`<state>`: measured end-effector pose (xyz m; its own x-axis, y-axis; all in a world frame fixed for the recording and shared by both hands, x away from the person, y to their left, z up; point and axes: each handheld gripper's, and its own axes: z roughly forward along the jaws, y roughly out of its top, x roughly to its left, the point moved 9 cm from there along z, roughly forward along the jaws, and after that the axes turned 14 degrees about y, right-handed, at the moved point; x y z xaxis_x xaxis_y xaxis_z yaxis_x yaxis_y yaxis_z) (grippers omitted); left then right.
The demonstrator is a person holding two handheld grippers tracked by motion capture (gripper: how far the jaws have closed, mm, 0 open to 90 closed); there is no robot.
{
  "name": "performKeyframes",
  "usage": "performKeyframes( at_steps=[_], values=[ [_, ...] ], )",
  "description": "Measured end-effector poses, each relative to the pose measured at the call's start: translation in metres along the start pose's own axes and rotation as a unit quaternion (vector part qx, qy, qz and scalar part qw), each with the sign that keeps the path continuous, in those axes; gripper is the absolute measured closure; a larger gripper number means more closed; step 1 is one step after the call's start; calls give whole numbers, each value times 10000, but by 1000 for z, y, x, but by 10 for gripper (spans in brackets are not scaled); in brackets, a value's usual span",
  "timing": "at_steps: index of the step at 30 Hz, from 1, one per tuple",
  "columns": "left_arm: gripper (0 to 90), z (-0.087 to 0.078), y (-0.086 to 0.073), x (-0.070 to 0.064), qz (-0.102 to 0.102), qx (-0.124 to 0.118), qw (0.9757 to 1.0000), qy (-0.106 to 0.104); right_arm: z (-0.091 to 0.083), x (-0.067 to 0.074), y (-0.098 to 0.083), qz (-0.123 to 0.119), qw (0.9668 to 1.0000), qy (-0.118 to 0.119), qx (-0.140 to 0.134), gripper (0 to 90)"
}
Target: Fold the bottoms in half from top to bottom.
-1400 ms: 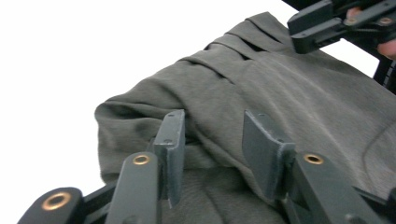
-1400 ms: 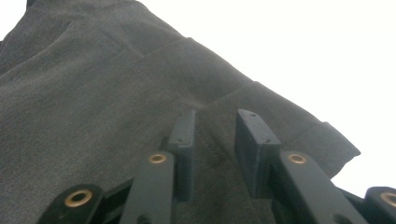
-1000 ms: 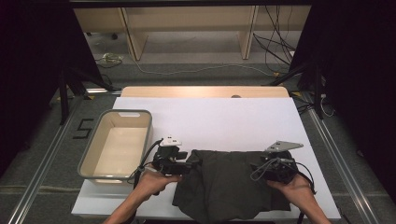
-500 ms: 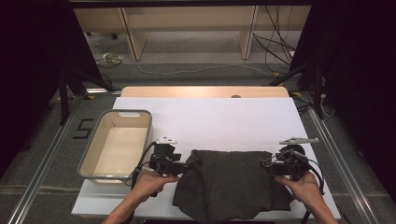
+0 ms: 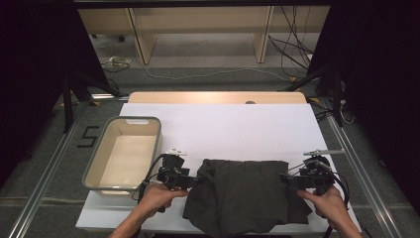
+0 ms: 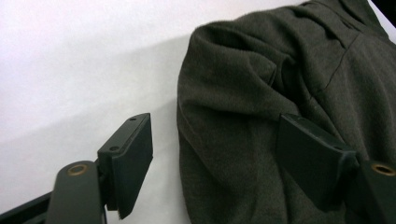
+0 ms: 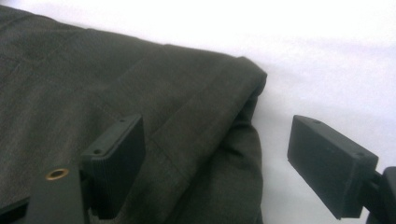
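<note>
Garment (image 5: pixel 245 193) (dark, some kind of folded clothing) lies flat on the white bench (image 5: pixel 223 129), near edge, just right of the beige bin (image 5: pixel 124 153). Both sides just got let go: the right gripper (image 5: pixel 291 178) slid out to the right edge, the left gripper (image 5: pixel 192 181) sits at the left edge, jaws spread and clamping nothing. Looks like that fold is done.

The dark garment (image 5: pixel 245 193) is running off the bottom edge of the high view, so its near hem is going unseen. In the left gripper view its folds are spilling past the right edge. The beige bin (image 5: pixel 124 153) is possibly hiding its near inner wall.
</note>
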<state>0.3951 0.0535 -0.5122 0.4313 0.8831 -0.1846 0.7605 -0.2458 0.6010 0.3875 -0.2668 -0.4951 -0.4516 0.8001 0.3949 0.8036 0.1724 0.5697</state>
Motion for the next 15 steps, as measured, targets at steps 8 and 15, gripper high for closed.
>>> performKeyframes(
  at_steps=[8,15],
  values=[
    [262,3,-9,2,-72,187,9998,-34,1,-1,-7,103,9998,150,88,170],
    [257,9,-17,5,-53,399,9992,-1,1,-3,-12,167,9994,258,135,167]
  ],
)
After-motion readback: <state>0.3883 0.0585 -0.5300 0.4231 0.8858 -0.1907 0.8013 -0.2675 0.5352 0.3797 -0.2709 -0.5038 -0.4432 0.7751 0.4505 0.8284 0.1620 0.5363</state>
